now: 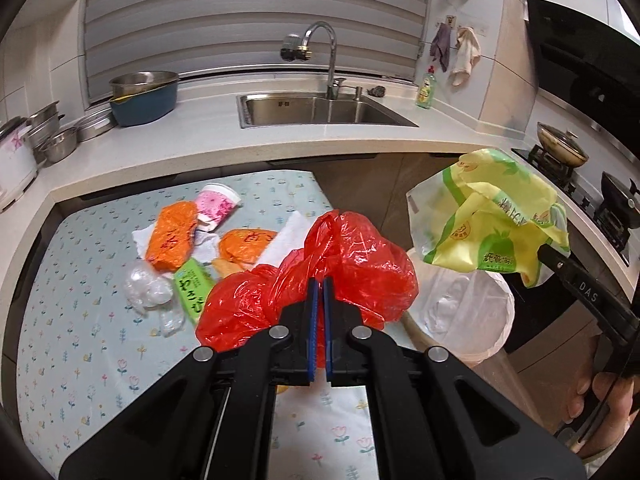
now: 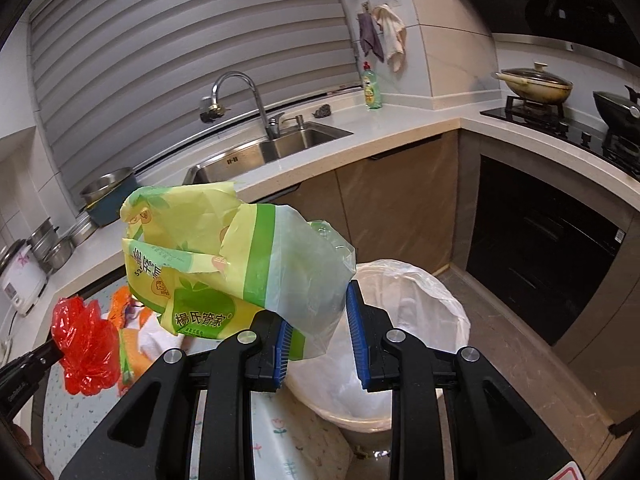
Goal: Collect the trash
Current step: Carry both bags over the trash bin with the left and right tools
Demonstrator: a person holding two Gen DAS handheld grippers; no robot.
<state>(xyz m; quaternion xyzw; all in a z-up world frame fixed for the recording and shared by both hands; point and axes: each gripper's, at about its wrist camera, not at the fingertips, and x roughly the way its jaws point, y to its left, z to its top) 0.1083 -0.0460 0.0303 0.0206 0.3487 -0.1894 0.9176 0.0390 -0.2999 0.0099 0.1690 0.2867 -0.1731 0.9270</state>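
Note:
My left gripper is shut on a crumpled red plastic bag, held above the floral table; the bag also shows in the right wrist view. My right gripper stands open, with a yellow-green plastic wrapper draped against its left finger, above the white-lined trash bin. In the left wrist view the wrapper hangs over the bin. On the table lie orange wrappers, a pink paper cup, a green carton, clear plastic and white tissue.
A counter with a steel sink and tap runs behind the table. Pots and a rice cooker stand at the left. A stove with pans is at the right. Cabinets and floor surround the bin.

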